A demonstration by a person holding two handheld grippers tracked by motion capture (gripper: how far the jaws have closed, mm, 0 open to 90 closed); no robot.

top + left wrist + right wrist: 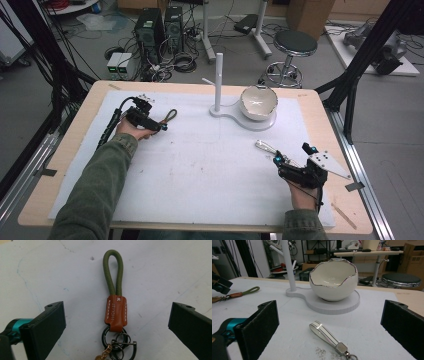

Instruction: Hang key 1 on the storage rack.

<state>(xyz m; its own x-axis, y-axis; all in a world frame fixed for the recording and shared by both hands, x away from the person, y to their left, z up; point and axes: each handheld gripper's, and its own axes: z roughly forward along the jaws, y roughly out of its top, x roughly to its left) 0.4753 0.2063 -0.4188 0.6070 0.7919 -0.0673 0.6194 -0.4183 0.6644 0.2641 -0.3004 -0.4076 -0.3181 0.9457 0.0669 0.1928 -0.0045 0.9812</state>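
Straddling two keychains, green-looped (113, 275) and striped (324, 335), both grippers gape, seemingly untouching

- Even, fairly bright indoor light from overhead; the white padded surface (200, 170) shows soft, short shadows.
- The glossy cream eggshell-shaped bowl (333, 280) carries mild glare on its silver rim.
- High view is soft and low-resolution.
- Close black jaws at 8 and 4 o'clock blur slightly.

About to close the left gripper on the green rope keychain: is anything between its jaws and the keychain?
Nothing visible. The left gripper stands open with its jaws on either side of the green rope keychain, which lies flat on the white mat, bare mat in both gaps.
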